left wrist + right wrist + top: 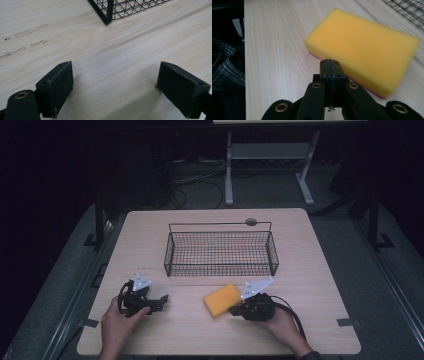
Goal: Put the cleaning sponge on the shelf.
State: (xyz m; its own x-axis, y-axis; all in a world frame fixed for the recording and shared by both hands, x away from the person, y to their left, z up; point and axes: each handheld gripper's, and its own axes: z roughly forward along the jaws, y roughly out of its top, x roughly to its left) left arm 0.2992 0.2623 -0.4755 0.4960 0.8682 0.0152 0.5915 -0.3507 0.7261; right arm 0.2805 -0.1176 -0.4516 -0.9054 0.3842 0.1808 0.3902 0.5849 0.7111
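From the high view, there's a pale wooden table (310, 270) with a black wire mesh basket (221, 251) sitting mid-table. A yellow rectangular sponge (221, 300) lies flat just in front of it. The left gripper (159, 301) sits near the front left, well apart from the sponge, and the right gripper (235, 309) is right up against the sponge's near edge.

Left gripper view: its jaws are spread wide over bare wood, nothing between them, basket corner (108, 12) up ahead.

Right gripper view: jaws pressed fully together, gripping nothing, tips just at the sponge (364, 47), which shows a thin pink bottom layer.
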